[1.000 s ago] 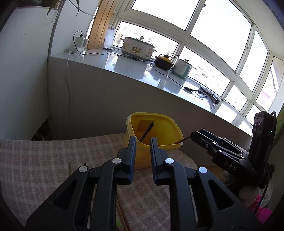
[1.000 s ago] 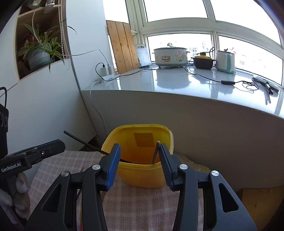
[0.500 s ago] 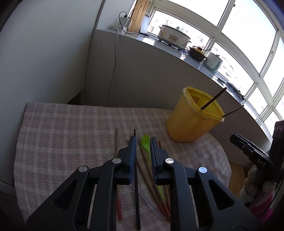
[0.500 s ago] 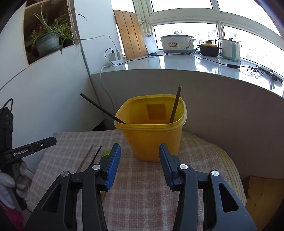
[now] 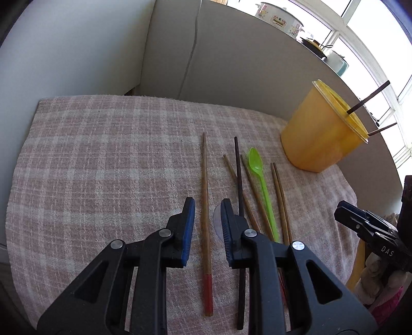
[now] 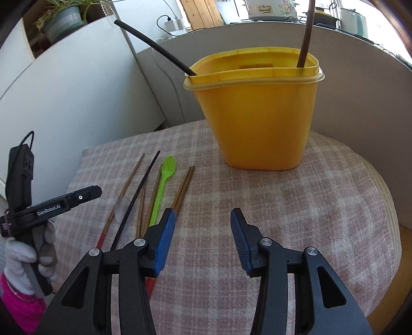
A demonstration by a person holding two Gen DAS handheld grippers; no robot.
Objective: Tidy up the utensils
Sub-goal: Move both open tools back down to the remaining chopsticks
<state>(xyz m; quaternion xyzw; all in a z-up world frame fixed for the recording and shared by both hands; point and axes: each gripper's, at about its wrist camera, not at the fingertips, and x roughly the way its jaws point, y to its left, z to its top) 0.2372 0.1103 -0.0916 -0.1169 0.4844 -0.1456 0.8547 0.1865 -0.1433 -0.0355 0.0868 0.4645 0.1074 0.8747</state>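
A yellow tub (image 5: 319, 131) (image 6: 260, 110) stands on the checked cloth and holds a black chopstick (image 6: 152, 45) and a brown chopstick (image 6: 305, 33). Several chopsticks lie on the cloth beside it: a red-tipped wooden one (image 5: 205, 206), a black one (image 5: 239, 180), a wooden pair (image 5: 279, 195). A green plastic spoon (image 5: 261, 177) (image 6: 162, 185) lies among them. My left gripper (image 5: 207, 206) is open, low over the red-tipped chopstick, one finger on each side. My right gripper (image 6: 202, 219) is open and empty, above the cloth in front of the tub.
The checked cloth (image 5: 103, 167) covers a small table with a rounded edge at the right (image 6: 386, 206). A grey wall (image 5: 244, 64) stands behind. A clear spoon (image 6: 122, 203) lies under the chopsticks. A potted plant (image 6: 61, 20) sits on a shelf.
Both grippers have dropped and tilted down toward the table. The left has moved over the red-tipped chopstick and opened a little wider. The right has opened wider, nearer the tub.
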